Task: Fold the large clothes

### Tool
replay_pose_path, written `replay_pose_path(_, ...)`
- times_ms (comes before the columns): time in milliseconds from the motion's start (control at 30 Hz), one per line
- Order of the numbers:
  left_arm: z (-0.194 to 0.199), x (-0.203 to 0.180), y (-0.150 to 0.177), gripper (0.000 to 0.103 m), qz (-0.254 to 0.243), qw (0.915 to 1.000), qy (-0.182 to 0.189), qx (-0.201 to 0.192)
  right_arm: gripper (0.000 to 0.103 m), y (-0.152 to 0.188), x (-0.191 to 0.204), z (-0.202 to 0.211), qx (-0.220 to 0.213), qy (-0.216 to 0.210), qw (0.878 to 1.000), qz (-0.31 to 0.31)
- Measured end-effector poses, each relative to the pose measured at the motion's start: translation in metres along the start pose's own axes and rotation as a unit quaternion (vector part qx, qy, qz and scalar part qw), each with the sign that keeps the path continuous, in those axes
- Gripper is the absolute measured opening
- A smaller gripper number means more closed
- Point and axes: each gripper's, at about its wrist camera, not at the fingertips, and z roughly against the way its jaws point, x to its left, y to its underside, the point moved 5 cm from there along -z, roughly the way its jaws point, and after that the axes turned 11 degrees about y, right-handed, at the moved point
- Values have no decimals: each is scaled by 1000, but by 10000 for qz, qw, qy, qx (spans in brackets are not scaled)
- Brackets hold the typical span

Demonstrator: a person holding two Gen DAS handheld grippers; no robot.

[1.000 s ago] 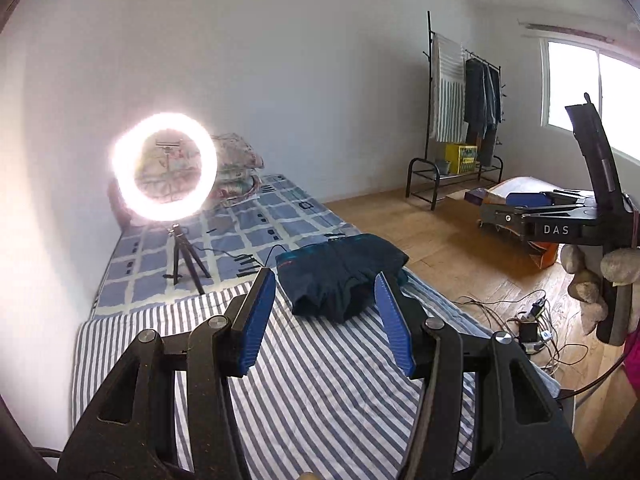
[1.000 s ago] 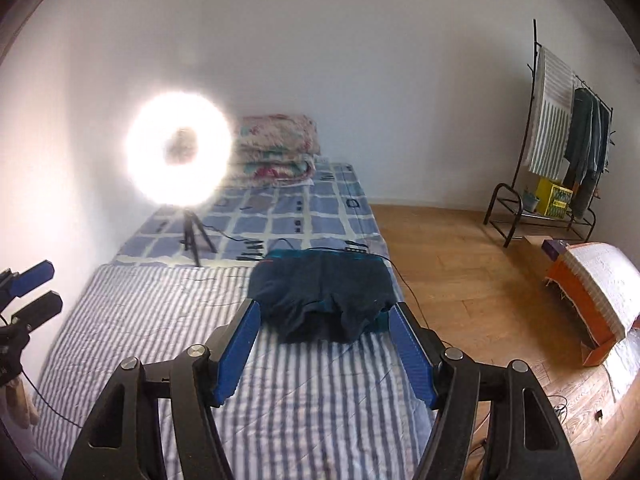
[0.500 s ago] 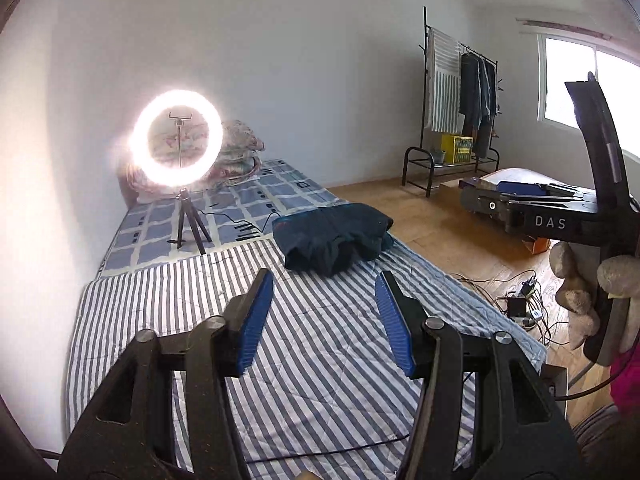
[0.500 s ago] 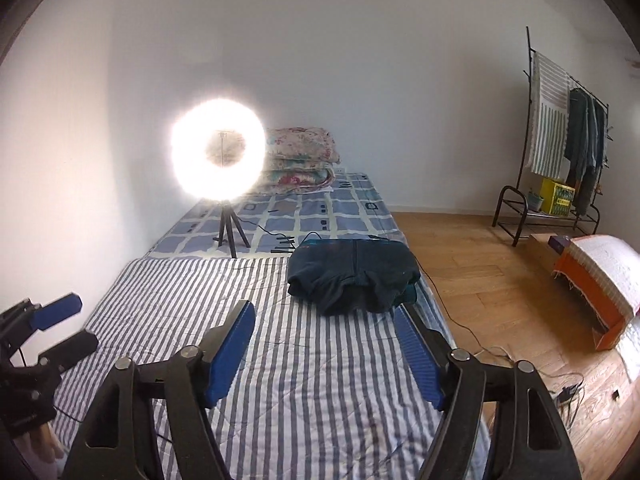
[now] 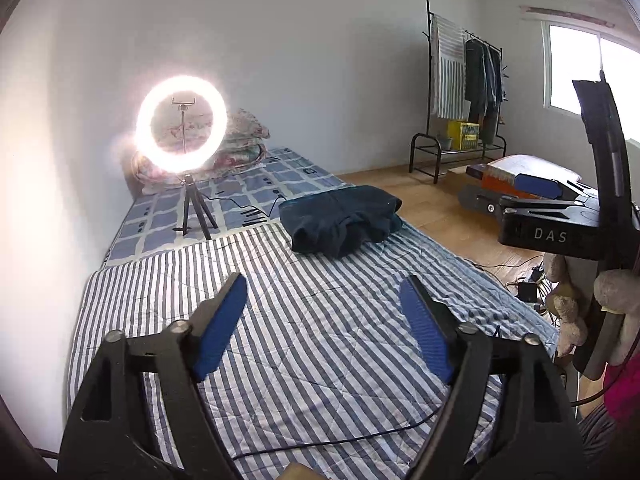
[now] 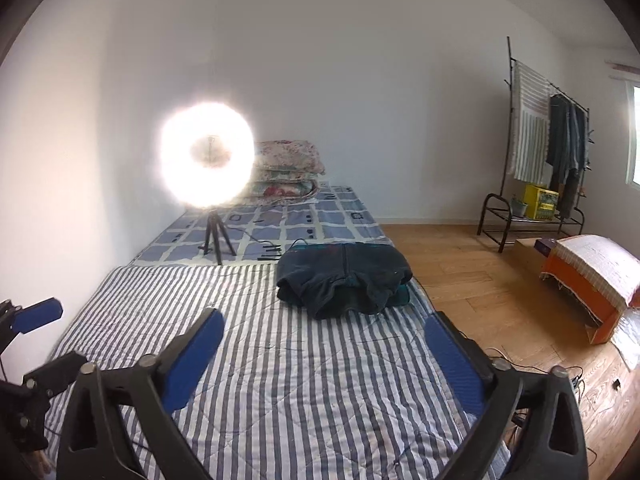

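Note:
A folded dark navy garment (image 5: 340, 218) lies on the far right part of the striped blanket (image 5: 312, 328) on the bed; it also shows in the right wrist view (image 6: 344, 278). My left gripper (image 5: 324, 300) is open and empty, held well back from the garment above the blanket. My right gripper (image 6: 324, 336) is open and empty, also back from the garment. The right gripper shows at the right edge of the left wrist view (image 5: 536, 194); the left gripper shows at the left edge of the right wrist view (image 6: 36, 332).
A lit ring light on a tripod (image 5: 182, 132) stands on the checked sheet behind the blanket, with a cable (image 5: 340, 436) running across the bed. Folded quilts (image 6: 286, 176) lie by the wall. A clothes rack (image 6: 540, 152) and an orange box (image 6: 588, 284) stand on the wooden floor.
Both grippers have pulled back from the folded garment, which now looks smaller and farther off. Both stay open and empty.

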Motion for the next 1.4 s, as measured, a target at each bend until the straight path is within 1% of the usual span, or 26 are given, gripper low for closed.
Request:
replay_pose_path(100,-4,-2,5,85,-77,9999,-105,39,103,4,0,-6,81,-17,9999,-76)
replay_pose_path(200,-7,-2,10,86,-146,9998,-134,100,103,10,2,-8,142,25,9999,-43)
replay_pose_path(400,-11,1,14,86,-87,9998,-138,126,103,18,9,-12,222,31,9997,69)
replay_pose_path(633,-12,4,15,86,-53,9998,-152,132,103,18,12,-11,186,53,9997,112)
replay_pose_path(1400,-14,10,17,87,-20,9998,-156,124,103,22,12,-13,273,73,9995,102)
